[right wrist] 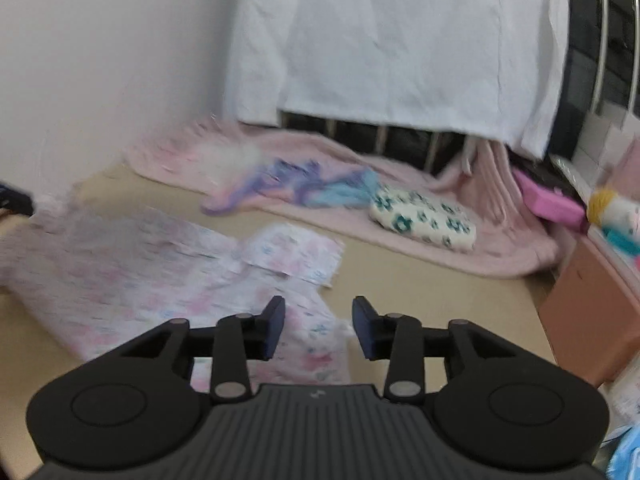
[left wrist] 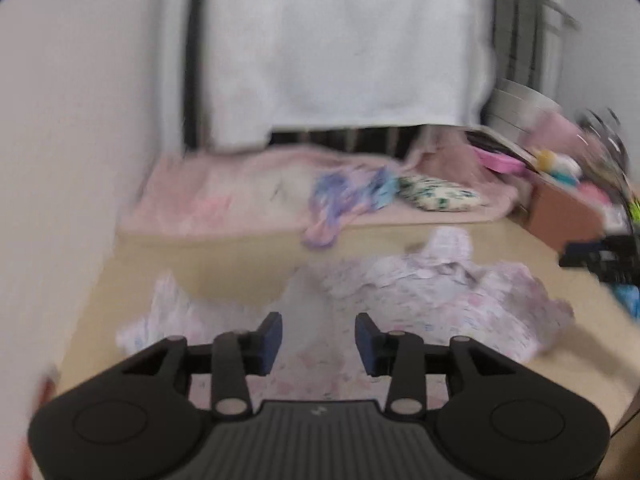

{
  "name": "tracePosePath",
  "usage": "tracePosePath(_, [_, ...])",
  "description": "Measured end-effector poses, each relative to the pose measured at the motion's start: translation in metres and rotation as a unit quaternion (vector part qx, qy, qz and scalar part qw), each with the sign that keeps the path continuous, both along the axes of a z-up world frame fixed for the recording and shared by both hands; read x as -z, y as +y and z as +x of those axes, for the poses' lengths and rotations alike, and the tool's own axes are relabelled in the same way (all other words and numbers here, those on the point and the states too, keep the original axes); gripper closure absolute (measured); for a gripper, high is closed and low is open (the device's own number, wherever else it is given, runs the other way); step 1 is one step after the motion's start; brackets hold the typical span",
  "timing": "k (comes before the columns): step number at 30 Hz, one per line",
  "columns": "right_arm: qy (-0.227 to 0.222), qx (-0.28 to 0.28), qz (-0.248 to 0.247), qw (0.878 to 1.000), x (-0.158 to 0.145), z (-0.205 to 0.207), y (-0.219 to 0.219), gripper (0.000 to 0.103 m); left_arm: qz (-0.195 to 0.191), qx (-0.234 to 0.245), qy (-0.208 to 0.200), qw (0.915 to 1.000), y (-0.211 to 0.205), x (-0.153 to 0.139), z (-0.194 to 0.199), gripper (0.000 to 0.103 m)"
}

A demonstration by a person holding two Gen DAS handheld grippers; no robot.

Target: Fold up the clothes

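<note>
A pale garment with a pink and blue floral print (left wrist: 432,292) lies rumpled on the tan bed surface (left wrist: 400,236). In the left wrist view my left gripper (left wrist: 319,342) hangs above its near part, open, with nothing between the blue pads. In the right wrist view the same garment (right wrist: 132,276) spreads to the left, one sleeve (right wrist: 294,254) folded over. My right gripper (right wrist: 319,330) hovers over the garment's right edge, open and holding nothing. Both views are blurred.
A pink blanket (right wrist: 400,208) lies along the back with a purple and blue cloth (right wrist: 296,188) and a white pillow with green flowers (right wrist: 424,222) on it. A white sheet (right wrist: 400,40) hangs behind. A brown box (right wrist: 592,304) with toys stands at the right. A white wall (left wrist: 80,120) is left.
</note>
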State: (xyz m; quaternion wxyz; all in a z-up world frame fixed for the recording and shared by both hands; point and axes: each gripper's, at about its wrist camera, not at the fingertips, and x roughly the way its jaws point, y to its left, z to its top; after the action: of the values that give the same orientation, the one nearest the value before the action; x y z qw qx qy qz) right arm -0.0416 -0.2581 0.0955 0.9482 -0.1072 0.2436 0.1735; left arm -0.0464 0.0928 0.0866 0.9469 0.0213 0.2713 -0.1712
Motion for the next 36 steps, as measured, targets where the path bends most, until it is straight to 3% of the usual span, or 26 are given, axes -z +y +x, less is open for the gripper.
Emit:
tracePosePath(1, [0.011,-0.025,0.010,1.000,0.001,-0.007,0.008,0.084,0.006,0.011,-0.006,0.9999,-0.012,0.000,-0.008,0.066])
tracePosePath(4, [0.059,-0.098,0.011,0.993,0.030,-0.013,0.050,0.087,0.026,0.026,0.029,0.9989,-0.049,0.038,-0.001,0.065])
tracePosePath(6, [0.076,-0.101,-0.016,0.992,0.056,-0.007,0.075,0.090,0.062,0.021,0.052,0.9965,-0.063,0.063,0.005,0.080])
tracePosePath(7, [0.084,-0.095,-0.027,0.992,0.066,-0.004,0.080,0.091,0.075,0.016,0.060,0.9953,-0.064,0.072,0.006,0.080])
tracePosePath(11, [0.091,-0.040,-0.019,0.995,0.072,-0.007,0.046,0.090,0.054,-0.004,0.072,0.9959,-0.035,0.079,0.000,0.079])
tracePosePath(13, [0.102,-0.009,0.015,0.995,0.070,-0.012,0.015,0.077,0.043,-0.017,0.078,0.9959,-0.021,0.078,0.003,0.080])
tracePosePath(16, [0.097,0.025,-0.008,0.995,0.065,-0.022,-0.003,0.076,0.045,-0.022,0.079,0.9956,-0.011,0.076,0.003,0.076])
tracePosePath(17, [0.086,0.021,-0.013,0.996,0.061,-0.027,-0.005,0.075,0.048,-0.022,0.076,0.9957,-0.011,0.075,0.003,0.072])
tracePosePath(20, [0.059,-0.032,0.002,0.998,0.049,-0.032,0.002,0.063,0.043,-0.013,0.067,0.9967,-0.010,0.076,0.001,0.071])
tracePosePath(21, [0.054,-0.045,-0.004,0.998,0.049,-0.030,0.009,0.063,0.041,-0.012,0.066,0.9969,-0.009,0.077,0.001,0.071])
tracePosePath(22, [0.059,-0.046,-0.013,0.997,0.054,-0.023,0.017,0.064,0.041,-0.016,0.061,0.9972,-0.009,0.079,0.000,0.070])
tracePosePath(25, [0.087,-0.044,-0.036,0.995,0.069,-0.002,0.034,0.087,0.048,-0.031,0.051,0.9970,-0.005,0.082,-0.006,0.064])
tracePosePath(31, [0.120,-0.018,0.004,0.993,0.068,-0.003,0.025,0.088,0.047,-0.011,0.056,0.9973,0.005,0.082,-0.013,0.060])
tracePosePath(36, [0.136,0.002,0.004,0.991,0.067,-0.023,0.018,0.088,0.058,0.017,0.072,0.9955,-0.002,0.078,-0.030,0.060])
